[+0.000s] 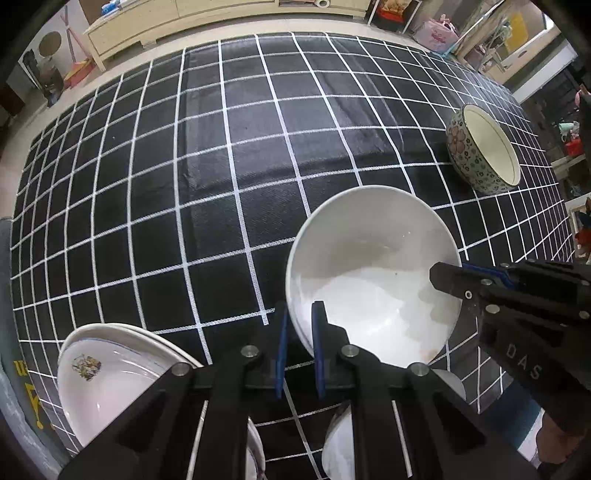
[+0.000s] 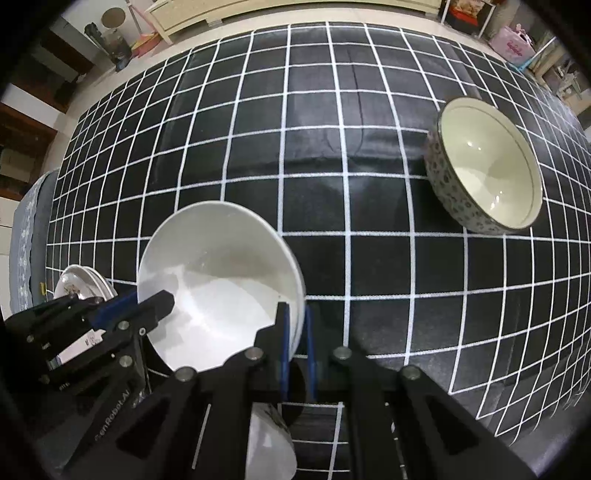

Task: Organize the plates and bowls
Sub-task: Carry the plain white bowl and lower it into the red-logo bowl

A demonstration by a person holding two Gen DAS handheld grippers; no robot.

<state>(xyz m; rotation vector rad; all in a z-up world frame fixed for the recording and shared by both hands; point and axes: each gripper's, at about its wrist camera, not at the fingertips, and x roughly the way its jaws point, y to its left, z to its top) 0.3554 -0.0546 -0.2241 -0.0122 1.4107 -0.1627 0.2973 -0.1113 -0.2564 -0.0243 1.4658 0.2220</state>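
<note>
A plain white bowl [image 1: 369, 280] hangs tilted above the checked cloth, held by both grippers at opposite rims. My left gripper [image 1: 300, 318] is shut on its near-left rim, which sits between the blue pads. In the right wrist view my right gripper [image 2: 296, 315] is shut on the right rim of the same white bowl [image 2: 218, 280]. Each gripper shows in the other view: the right gripper [image 1: 448, 272] and the left gripper [image 2: 157, 301]. A flower-patterned bowl [image 1: 480, 151] [image 2: 480, 166] stands upright at the far right. Stacked white plates [image 1: 107, 369] [image 2: 79, 282] lie at the near left.
Another white dish [image 1: 338, 443] [image 2: 271, 446] lies below the grippers, partly hidden by them. The black cloth with white grid lines [image 1: 221, 166] covers the table. A grey chair [image 2: 33, 221] stands at the left edge, with a cabinet [image 1: 166, 26] and clutter beyond the far edge.
</note>
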